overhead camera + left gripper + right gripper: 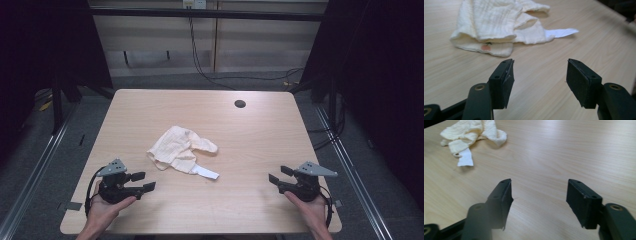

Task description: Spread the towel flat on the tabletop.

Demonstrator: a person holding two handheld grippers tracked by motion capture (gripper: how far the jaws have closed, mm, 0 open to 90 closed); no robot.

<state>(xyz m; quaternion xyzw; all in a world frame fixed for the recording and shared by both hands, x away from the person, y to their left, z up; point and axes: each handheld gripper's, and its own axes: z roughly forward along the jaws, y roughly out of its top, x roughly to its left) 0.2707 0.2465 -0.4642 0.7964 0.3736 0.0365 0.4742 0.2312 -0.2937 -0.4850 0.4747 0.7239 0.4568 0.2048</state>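
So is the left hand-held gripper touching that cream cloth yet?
Apart. In the left gripper view, bare table shows between the open left hand-held gripper and the cloth; the high view shows the same gap.

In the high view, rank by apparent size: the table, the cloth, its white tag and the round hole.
1. Table
2. Cloth
3. White tag and hole: these look about alike, and the hole lies farther from the camera, so I won't rank them.

One crumpled cream cloth [179,148] with one white tag [206,173] lies on one worktop [260,150]; two grippers, left gripper [141,182] and right gripper [280,175].
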